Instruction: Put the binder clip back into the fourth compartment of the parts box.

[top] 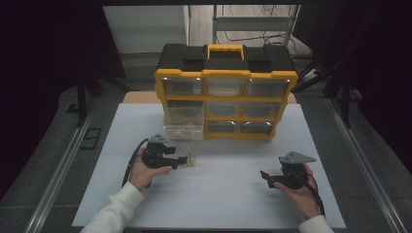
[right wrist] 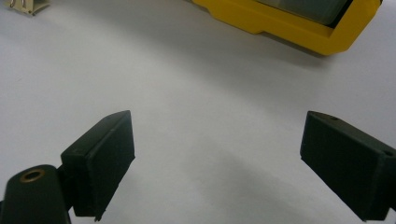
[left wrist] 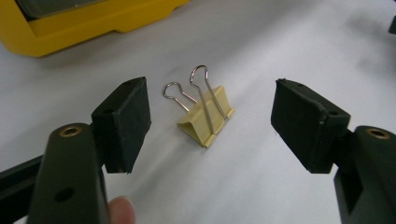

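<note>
A pale yellow binder clip [left wrist: 208, 122] with two wire handles lies on the white table sheet [top: 218, 189], just ahead of my left gripper [left wrist: 212, 126]. In the high view the clip [top: 191, 160] sits right at the tips of that gripper [top: 184, 160]. Its jaws stand wide apart on either side of the clip, touching nothing. My right gripper [top: 265, 177] rests low at the right of the sheet, pointing left. In its own view the right gripper [right wrist: 215, 163] is open over bare sheet, and the clip [right wrist: 28, 5] shows at the top left corner.
A yellow and black drawer organiser [top: 226, 92] stands at the back of the sheet. One clear drawer [top: 183, 127] at its lower left is pulled out, with small metal parts inside. Grey floor and metal rails flank the table.
</note>
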A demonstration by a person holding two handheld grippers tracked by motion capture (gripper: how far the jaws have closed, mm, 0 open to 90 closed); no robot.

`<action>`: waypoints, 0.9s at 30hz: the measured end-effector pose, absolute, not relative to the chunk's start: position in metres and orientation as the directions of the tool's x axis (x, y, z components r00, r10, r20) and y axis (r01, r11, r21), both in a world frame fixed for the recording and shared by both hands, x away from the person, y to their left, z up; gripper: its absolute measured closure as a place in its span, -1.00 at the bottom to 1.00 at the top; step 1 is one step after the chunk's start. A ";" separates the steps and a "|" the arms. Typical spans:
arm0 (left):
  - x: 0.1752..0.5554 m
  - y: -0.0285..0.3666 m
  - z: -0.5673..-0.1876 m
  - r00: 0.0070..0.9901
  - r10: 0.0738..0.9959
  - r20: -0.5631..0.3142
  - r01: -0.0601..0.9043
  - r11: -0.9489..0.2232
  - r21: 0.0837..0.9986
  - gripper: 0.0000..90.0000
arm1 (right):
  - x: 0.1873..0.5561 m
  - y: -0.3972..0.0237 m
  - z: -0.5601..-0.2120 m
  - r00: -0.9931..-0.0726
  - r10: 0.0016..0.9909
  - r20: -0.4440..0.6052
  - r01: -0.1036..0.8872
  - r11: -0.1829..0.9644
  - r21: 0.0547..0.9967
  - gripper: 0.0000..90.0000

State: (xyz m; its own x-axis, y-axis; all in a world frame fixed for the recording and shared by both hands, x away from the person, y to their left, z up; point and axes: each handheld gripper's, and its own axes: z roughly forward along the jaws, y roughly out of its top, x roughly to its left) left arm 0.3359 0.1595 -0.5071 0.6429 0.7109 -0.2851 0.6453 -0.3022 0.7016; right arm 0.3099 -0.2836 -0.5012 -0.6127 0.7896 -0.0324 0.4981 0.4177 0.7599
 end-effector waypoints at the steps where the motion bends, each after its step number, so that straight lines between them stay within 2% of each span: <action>1: 0.336 0.158 -0.508 0.643 0.712 -0.281 0.645 -0.306 0.700 -0.37 | 0.310 -0.284 -0.501 -0.613 0.790 -0.032 0.498 0.418 0.760 -0.77; 13: 0.340 0.142 -0.523 0.635 0.739 -0.224 0.633 -0.332 0.699 -0.39 | 0.310 -0.283 -0.501 -0.615 0.788 -0.035 0.496 0.421 0.759 -0.76; 22: 0.337 0.136 -0.527 0.619 0.766 -0.174 0.609 -0.328 0.722 -0.27 | 0.310 -0.283 -0.501 -0.614 0.789 -0.035 0.497 0.420 0.759 -0.76; 27: 0.334 0.131 -0.528 0.619 0.770 -0.156 0.601 -0.337 0.724 -0.14 | 0.310 -0.283 -0.501 -0.614 0.788 -0.036 0.496 0.421 0.760 -0.76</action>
